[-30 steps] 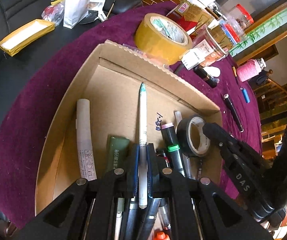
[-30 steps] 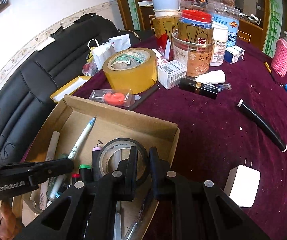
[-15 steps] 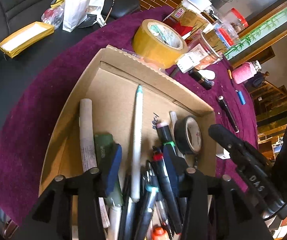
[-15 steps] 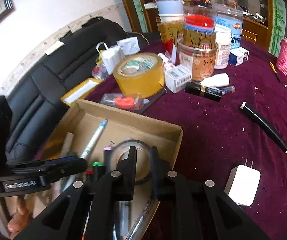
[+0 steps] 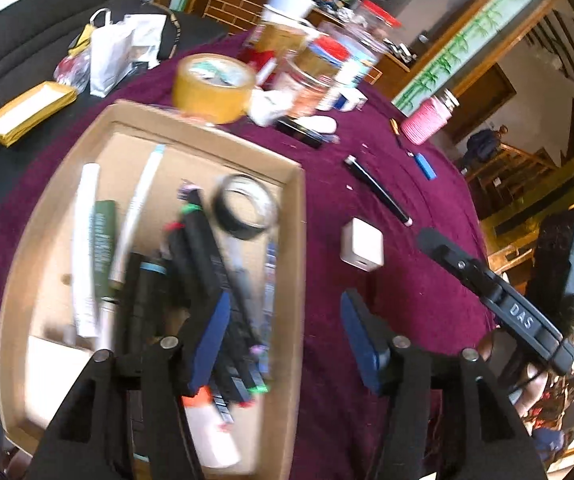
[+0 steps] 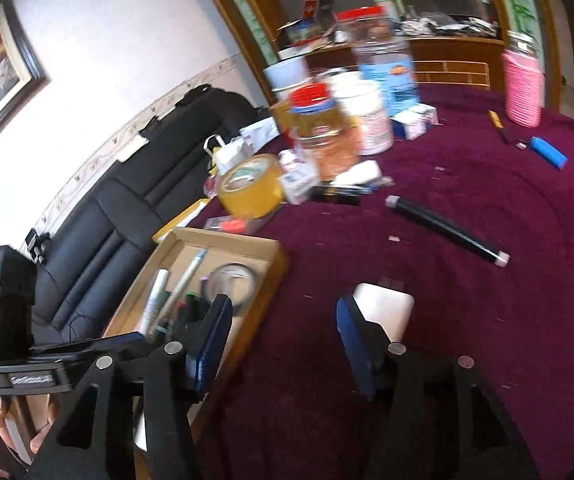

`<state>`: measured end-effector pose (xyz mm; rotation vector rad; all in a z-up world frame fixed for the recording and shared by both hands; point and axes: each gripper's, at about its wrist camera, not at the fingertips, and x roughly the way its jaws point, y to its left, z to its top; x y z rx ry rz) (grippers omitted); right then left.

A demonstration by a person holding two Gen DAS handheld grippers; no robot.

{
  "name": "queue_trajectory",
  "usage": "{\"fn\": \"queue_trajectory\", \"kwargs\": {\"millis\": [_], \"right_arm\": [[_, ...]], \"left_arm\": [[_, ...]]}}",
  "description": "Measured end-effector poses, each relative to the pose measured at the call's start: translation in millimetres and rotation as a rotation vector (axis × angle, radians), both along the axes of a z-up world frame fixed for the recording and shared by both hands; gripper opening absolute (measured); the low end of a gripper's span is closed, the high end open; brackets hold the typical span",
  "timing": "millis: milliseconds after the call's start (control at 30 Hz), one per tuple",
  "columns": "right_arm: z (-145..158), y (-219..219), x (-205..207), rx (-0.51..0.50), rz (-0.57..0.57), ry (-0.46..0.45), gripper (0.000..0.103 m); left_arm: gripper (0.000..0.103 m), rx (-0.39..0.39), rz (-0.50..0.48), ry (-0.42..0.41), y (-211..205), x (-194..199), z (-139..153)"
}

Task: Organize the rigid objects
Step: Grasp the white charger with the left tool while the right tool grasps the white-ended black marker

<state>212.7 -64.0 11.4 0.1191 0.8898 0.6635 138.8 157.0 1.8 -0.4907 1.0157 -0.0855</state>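
A cardboard box on the purple cloth holds several pens and markers, a white pen and a black tape roll. My left gripper is open and empty above the box's right wall. My right gripper is open and empty, over the cloth just right of the box. A white charger lies on the cloth right of the box; in the right wrist view the charger sits just beyond my right finger. A black pen lies farther out.
A yellow tape roll, jars and small boxes crowd the far side of the table. A pink-wrapped bottle and a blue lighter are at the far right. A black sofa with bags lies left.
My left gripper has opened, let go of the white pen into the box and swung right. My right gripper has opened and moved right, off the black tape roll.
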Motion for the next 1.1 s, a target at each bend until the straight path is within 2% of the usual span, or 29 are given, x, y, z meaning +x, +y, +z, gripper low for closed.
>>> {"fn": "queue_trajectory", "kwargs": {"millis": [67,167,267,333,433,533,600,700,800,900,933,967,1000,1100], "right_arm": [[-3,-22,5,0.006,-0.017,0.005,0.066],[-11,-46,14,0.009,-0.043,0.008,0.066],[-22,-66,24,0.018,-0.090,0.003,0.066],[-28,-76,30,0.032,-0.102,0.005,0.066],[-34,-84,38,-0.006,-0.147,0.010,0.066],[-37,-96,42,0.024,-0.172,0.040,0.068],[-37,-103,43,0.033,-0.193,0.046,0.068],[-34,-114,43,0.046,-0.244,0.037,0.074],[-34,-121,44,0.041,-0.281,0.037,0.080],[-37,-123,46,0.050,-0.270,0.046,0.087],[-37,-123,46,0.069,-0.257,0.050,0.089],[-37,-122,46,0.078,-0.247,0.049,0.090],[-36,-122,45,0.078,-0.244,0.041,0.090],[-37,-122,46,0.078,-0.240,0.050,0.090]], "left_arm": [[0.060,0.024,-0.016,-0.001,-19,4,2],[0.067,0.067,-0.035,-0.003,-45,13,3],[0.069,0.156,-0.060,0.020,-72,29,-4],[0.070,0.183,-0.087,0.037,-84,40,-11],[0.070,0.225,-0.121,0.053,-107,64,-22],[0.071,0.249,-0.147,0.054,-124,84,-31],[0.072,0.298,-0.169,0.061,-136,99,-39],[0.072,0.358,-0.188,0.073,-149,114,-49],[0.072,0.368,-0.195,0.105,-154,124,-59],[0.072,0.409,-0.198,0.107,-161,130,-64],[0.067,0.408,-0.192,0.114,-161,132,-67],[0.052,0.390,-0.181,0.128,-159,134,-71],[0.047,0.373,-0.183,0.138,-159,136,-74],[0.044,0.370,-0.182,0.134,-157,134,-74]]}}
